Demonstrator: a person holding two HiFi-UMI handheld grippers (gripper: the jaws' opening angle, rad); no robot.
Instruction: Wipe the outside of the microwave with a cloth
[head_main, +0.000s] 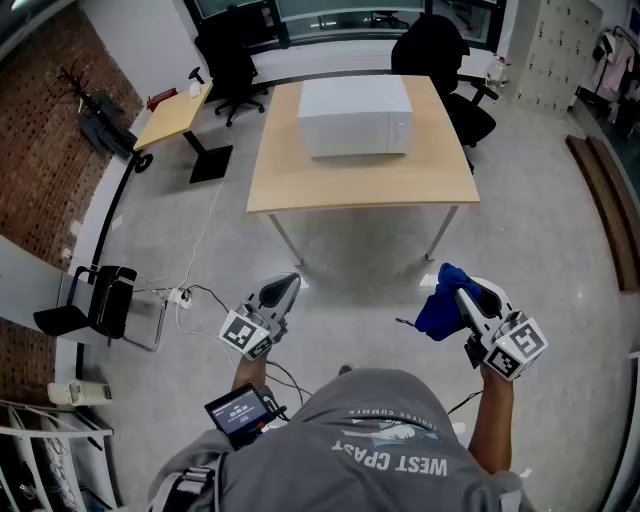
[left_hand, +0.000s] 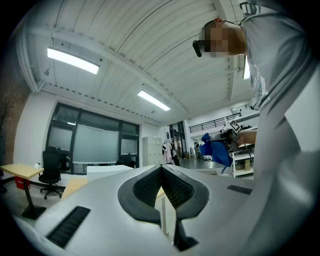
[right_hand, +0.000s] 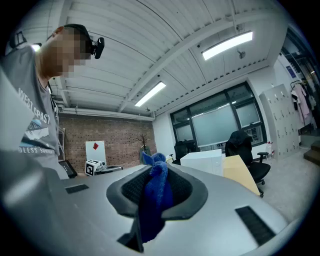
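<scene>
A white microwave (head_main: 355, 115) stands on a light wooden table (head_main: 360, 185) some way ahead of me. My right gripper (head_main: 462, 293) is shut on a blue cloth (head_main: 441, 303), which bunches between its jaws and hangs below them (right_hand: 152, 202). The left gripper (head_main: 284, 285) is shut with nothing in it, its dark pads (left_hand: 150, 187) pressed together. Both grippers are held level over the floor, well short of the table. In the right gripper view the microwave (right_hand: 202, 161) shows beyond the cloth; in the left gripper view the microwave (left_hand: 107, 171) is a low white box.
Black office chairs (head_main: 445, 55) stand behind the table, and a smaller desk (head_main: 175, 115) at the back left. A power strip with cables (head_main: 180, 296) and a black chair (head_main: 100, 305) lie on the floor to my left. A brick wall (head_main: 35, 140) runs along the left.
</scene>
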